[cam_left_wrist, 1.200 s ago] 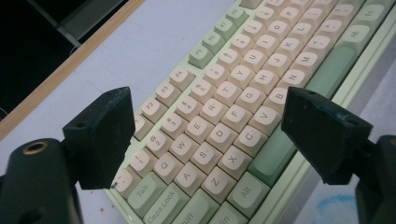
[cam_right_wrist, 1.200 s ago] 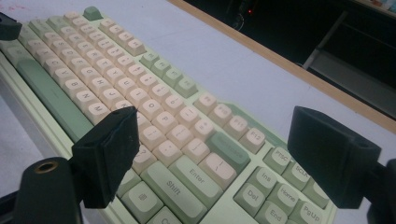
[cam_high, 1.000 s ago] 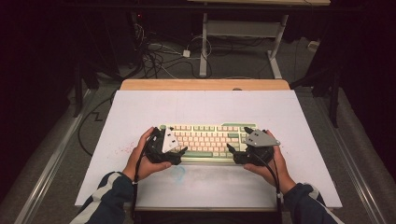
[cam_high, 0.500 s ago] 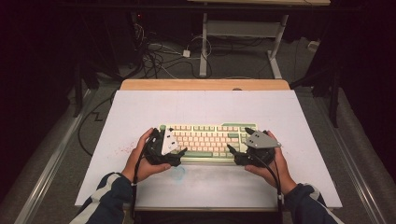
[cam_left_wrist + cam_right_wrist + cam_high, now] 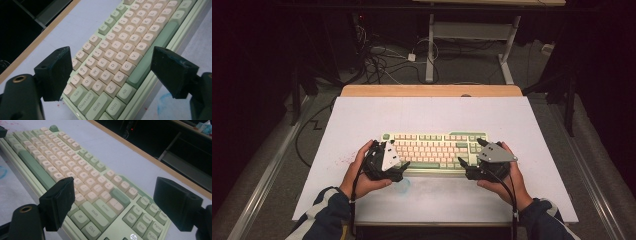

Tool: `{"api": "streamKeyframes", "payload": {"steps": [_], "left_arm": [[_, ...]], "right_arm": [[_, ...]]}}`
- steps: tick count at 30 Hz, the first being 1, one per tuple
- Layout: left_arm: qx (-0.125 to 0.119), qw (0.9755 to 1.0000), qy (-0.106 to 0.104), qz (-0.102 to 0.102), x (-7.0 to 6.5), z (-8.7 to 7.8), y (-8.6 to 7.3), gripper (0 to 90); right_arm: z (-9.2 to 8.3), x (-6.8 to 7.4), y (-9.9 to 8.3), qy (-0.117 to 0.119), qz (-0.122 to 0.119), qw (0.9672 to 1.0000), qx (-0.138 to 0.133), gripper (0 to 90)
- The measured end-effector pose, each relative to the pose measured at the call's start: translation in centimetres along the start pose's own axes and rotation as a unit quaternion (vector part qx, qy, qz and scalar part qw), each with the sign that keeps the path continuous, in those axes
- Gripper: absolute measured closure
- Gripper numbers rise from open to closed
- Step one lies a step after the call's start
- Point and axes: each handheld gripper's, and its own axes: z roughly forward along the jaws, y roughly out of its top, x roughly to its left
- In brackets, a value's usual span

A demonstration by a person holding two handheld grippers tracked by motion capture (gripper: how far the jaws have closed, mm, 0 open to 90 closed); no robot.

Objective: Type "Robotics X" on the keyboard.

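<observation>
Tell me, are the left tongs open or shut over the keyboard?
Open. The left tongs show two black jaws spread wide, with the keyboard visible between them, nothing clamped.

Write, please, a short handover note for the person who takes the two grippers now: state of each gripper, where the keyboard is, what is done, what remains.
Left gripper: open, jaws astride the keyboard's left end, over the Tab, Caps Lock and Shift keys; no grip yet.
Right gripper: open, jaws astride the right end, near Enter and Ctrl; no grip yet.
The keyboard lies flat on the white table, near its front edge.
Done: both grippers placed at the ends.
Left: probably close both on the ends, then lift or shift it level.
</observation>
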Motion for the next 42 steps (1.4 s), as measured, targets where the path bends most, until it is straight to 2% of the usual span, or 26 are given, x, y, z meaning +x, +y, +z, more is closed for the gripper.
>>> {"api": "streamKeyframes", "payload": {"steps": [13,19,24,42], "left_arm": [[-0.005,1.0000,0.004,-0.002,0.0,-0.8,-0.1,16.7],[-0.003,1.0000,0.005,0.002,0.1,-1.1,-0.2,16.7],[-0.005,1.0000,0.005,-0.003,0.2,-1.4,-0.5,16.8],[-0.008,0.9999,0.007,-0.001,0.3,-2.5,-1.0,16.7]], "right_arm": [[-1.1,-0.1,-0.3,-0.006,-0.004,1.0000,0.003,18.8],[-1.4,0.1,-0.5,-0.009,-0.012,0.9999,0.006,18.8],[-1.5,0.2,-0.7,-0.013,-0.020,0.9997,0.011,18.9],[-3.1,0.0,-1.7,-0.026,-0.020,0.9993,0.018,19.2]]}}
